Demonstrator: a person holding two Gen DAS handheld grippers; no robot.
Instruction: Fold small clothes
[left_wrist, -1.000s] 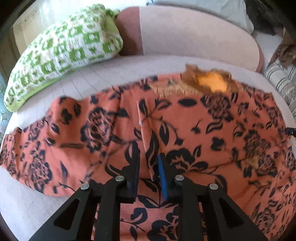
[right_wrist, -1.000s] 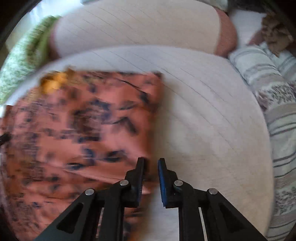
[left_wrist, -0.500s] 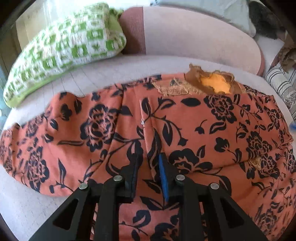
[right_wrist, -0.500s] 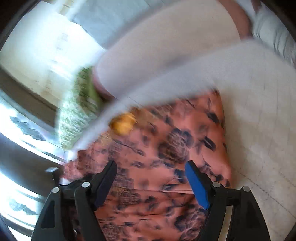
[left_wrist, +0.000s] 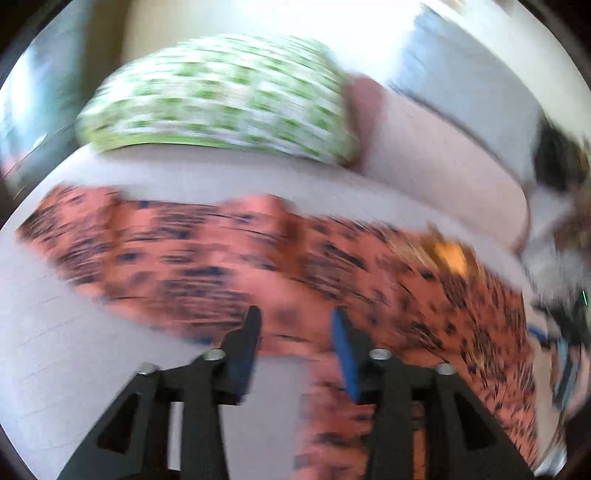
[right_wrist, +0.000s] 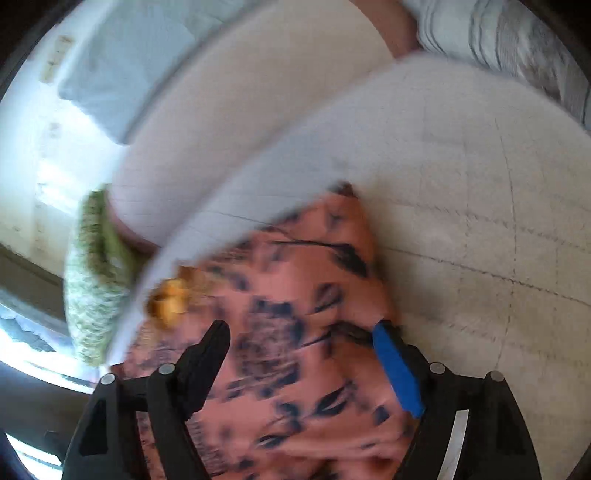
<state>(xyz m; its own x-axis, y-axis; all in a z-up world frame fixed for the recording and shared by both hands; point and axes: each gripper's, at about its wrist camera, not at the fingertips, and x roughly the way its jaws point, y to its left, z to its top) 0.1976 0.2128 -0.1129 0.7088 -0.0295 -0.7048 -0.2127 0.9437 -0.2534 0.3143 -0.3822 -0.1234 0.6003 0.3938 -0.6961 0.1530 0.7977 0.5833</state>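
An orange garment with a dark flower print lies spread on the pale bed sheet; it also shows in the right wrist view. Its yellow-orange neck patch is at the far right, and shows in the right wrist view too. My left gripper is open and empty above the garment's near edge. My right gripper is wide open and empty, tilted over the garment's right part. Both views are motion-blurred.
A green-and-white checked pillow and a pink bolster lie behind the garment. A striped grey cloth lies at the far right of the bed. Bare sheet lies right of the garment.
My left gripper has opened, let go of the garment fold and swung left and back. My right gripper, shut a second ago, opened wide and stays tilted over the garment.
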